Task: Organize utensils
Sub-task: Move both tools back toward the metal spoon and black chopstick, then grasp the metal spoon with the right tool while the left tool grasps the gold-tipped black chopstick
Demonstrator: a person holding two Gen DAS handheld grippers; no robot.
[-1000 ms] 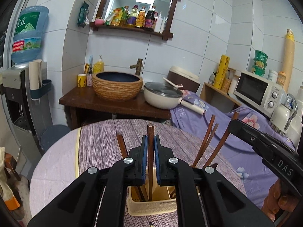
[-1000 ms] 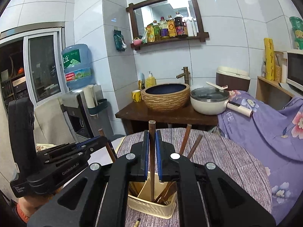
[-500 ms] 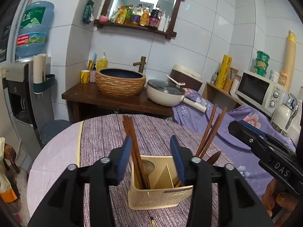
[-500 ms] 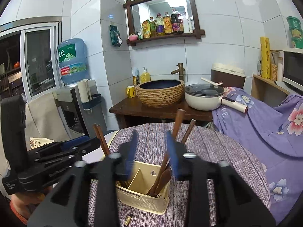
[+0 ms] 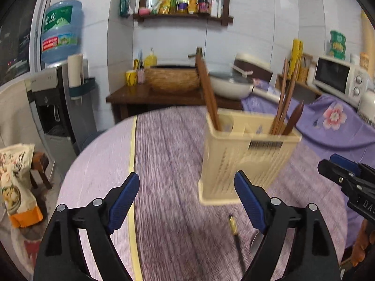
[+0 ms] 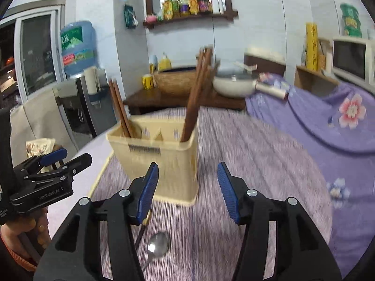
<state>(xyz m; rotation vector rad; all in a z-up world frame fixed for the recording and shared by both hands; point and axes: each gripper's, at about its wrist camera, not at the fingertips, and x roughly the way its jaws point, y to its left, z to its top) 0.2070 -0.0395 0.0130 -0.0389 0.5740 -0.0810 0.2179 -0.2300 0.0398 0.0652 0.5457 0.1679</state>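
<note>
Nearest, both grippers are held wide open and empty: the left gripper [image 5: 185, 196] and the right gripper [image 6: 187, 190], low over the table [image 5: 164, 140]. Just beyond the right gripper's fingers a metal spoon [image 6: 157, 245] lies flat on the cloth, beside a thin dark utensil [image 5: 234, 224] with a gold end. The spoon is judged light, stiff and slippery; its handle is mostly hidden, so the neck would likely be pinched across. Farther off stands the cream holder [image 6: 161, 154], with chopsticks [image 6: 194, 98] leaning in its outer compartments.
</note>
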